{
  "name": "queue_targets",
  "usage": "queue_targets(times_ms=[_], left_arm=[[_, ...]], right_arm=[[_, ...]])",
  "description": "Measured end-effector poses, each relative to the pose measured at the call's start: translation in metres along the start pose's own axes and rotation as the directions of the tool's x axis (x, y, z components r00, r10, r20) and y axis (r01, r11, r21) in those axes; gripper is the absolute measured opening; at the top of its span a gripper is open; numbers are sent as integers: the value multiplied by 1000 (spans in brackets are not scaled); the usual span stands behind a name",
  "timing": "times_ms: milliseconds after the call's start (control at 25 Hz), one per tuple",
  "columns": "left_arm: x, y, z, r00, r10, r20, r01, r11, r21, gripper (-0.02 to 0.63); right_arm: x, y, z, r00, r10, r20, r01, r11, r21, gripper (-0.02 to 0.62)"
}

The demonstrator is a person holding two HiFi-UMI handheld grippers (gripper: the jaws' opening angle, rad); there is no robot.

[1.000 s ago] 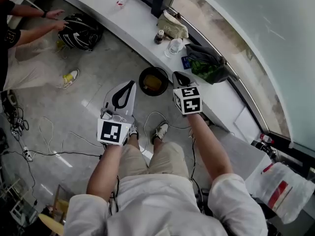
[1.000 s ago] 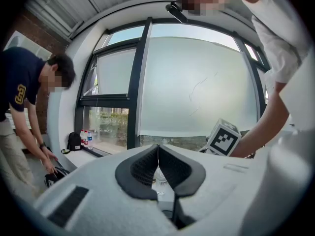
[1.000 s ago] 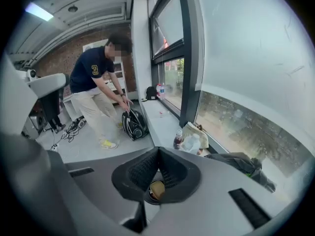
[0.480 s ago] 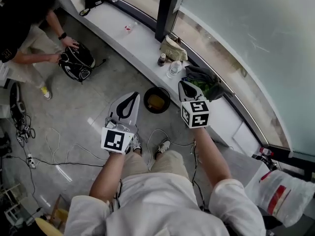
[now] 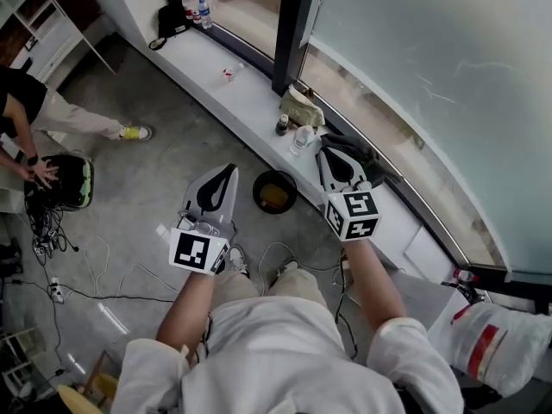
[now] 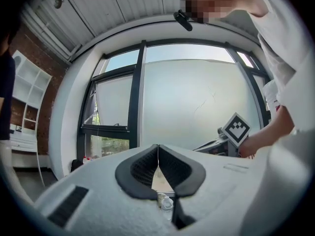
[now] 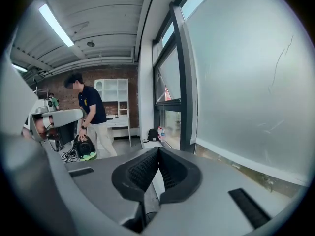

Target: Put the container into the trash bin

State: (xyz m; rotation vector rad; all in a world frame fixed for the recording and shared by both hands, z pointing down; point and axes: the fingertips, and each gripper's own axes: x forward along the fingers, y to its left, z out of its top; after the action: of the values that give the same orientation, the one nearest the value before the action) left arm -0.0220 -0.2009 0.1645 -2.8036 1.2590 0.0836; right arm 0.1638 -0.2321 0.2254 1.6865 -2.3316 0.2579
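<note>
Head view: trash bin [image 5: 274, 191] between left gripper [image 5: 229, 171] and right gripper [image 5: 331, 152], jaws clenched empty.

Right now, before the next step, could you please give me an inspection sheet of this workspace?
Surface: grey concrete floor, bare between the cables.
Job's things: round black trash bin on the floor beside the ledge, something yellowish inside; whether that is the container, cannot tell.
Clutter: white window ledge carries a beige bag, a small dark bottle and a clear plastic bottle.
Grippers: left gripper shut, empty; right gripper shut, empty.
Cables: thin black and white cables loose on the floor.
Surroundings: frosted window; another person handling a black-and-green object.
</note>
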Motion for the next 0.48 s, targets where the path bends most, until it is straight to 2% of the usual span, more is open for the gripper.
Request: queue_targets(times_ms=[480], left_arm=[[-23,12,66,993,39,111,-41,999,13,20]], right_arm=[[-71,-19,65,985,-51,163,50,999,9,2]])
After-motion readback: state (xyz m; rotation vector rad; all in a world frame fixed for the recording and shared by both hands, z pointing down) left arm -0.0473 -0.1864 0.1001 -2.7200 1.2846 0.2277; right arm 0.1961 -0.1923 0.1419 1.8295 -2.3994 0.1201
